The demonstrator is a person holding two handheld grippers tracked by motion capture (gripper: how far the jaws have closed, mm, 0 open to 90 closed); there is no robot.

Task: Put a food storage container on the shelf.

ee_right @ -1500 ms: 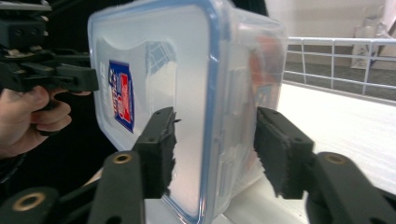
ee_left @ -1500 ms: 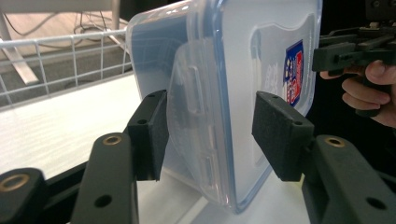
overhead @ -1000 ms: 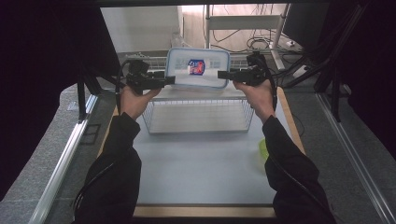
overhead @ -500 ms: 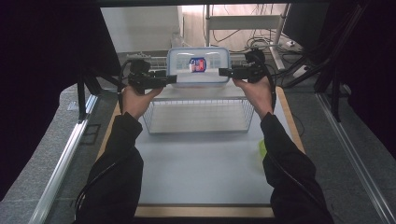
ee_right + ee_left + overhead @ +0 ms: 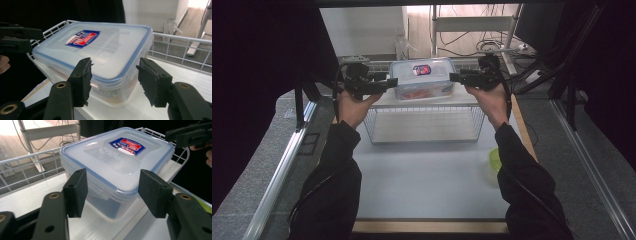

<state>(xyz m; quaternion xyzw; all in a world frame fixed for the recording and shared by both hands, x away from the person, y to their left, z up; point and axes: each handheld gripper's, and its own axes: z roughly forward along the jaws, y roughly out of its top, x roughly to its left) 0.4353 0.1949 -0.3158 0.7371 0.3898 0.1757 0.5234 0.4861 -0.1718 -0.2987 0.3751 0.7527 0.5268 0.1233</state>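
Observation:
A clear plastic container [image 5: 422, 80] with a blue-rimmed lid and a red and blue label stands on the white top of a wire rack [image 5: 424, 131]. Something reddish shows through its wall. My left gripper [image 5: 389, 84] is at the container's left end, and in the left gripper view the near end of the container [image 5: 113, 167] fills the gap between the pads [image 5: 76, 191]. My right gripper [image 5: 454, 77] holds the opposite end. Its jaws have just been closing, and its pads [image 5: 81, 80] lie against the container [image 5: 100, 52].
The rack top has a low wire rail [image 5: 180, 47] around it. A yellow-green object [image 5: 494, 159] lies at the right edge of the pale table [image 5: 427, 185]. Behind the rack stand a metal shelf unit [image 5: 472, 25] and cables. Dark curtains hang on both sides.
The container sits slightly lower in the high view and shows more of its front wall. Both hands stay about where they were.

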